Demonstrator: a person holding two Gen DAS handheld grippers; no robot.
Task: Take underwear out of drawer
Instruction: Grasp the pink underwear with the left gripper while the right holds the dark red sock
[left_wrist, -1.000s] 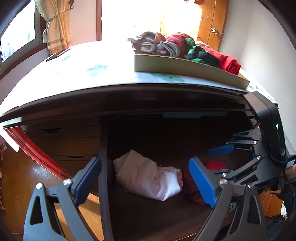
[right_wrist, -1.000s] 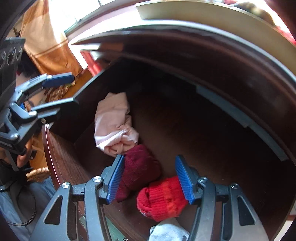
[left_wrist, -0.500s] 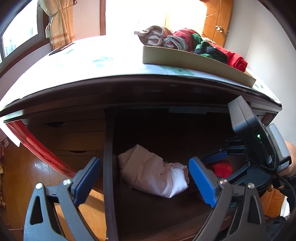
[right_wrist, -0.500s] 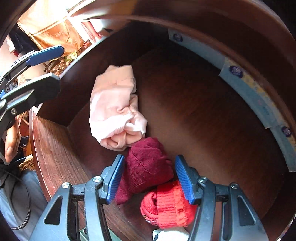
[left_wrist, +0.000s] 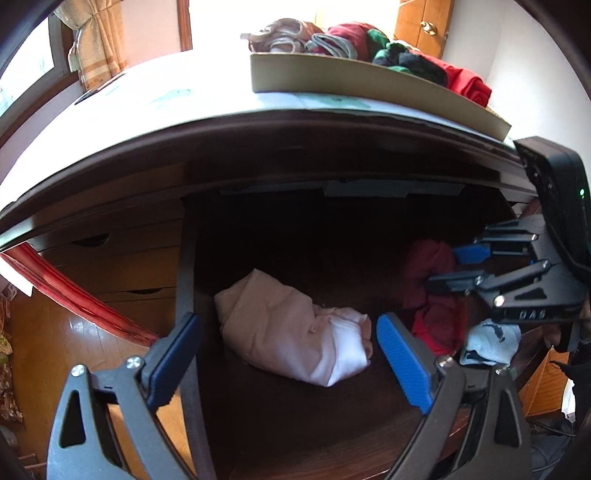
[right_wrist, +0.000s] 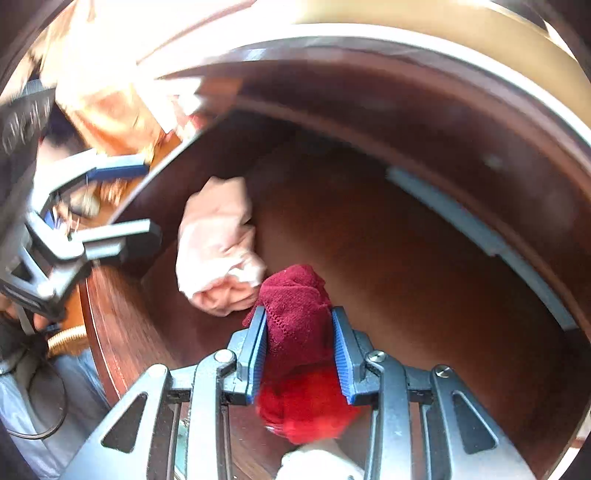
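A dark red knitted underwear piece (right_wrist: 295, 314) is being gripped between the blue fingers (right_wrist: 258, 354) of the right gripper (right_wrist: 299, 354), which are clenched on its sides inside the open wooden drawer (right_wrist: 424, 277). In the left wrist view the same garment (left_wrist: 428, 273) is being held at the right side of the drawer by the right gripper (left_wrist: 452, 269). A bright red bundle (right_wrist: 306, 406) is lying just below the held piece, touching it, and a pale blue and white item (left_wrist: 491, 341) is resting near the drawer's front right corner. A folded pale pink garment (left_wrist: 295, 336) is lying on the drawer floor, just beside the dark red piece. The left gripper (left_wrist: 288, 354) is being held in front of the drawer with its fingers (left_wrist: 402, 362) spread wide and released, nothing between them. On the bench top above, a shallow cardboard tray (left_wrist: 369, 88) is loaded with folded clothes (left_wrist: 369, 48).
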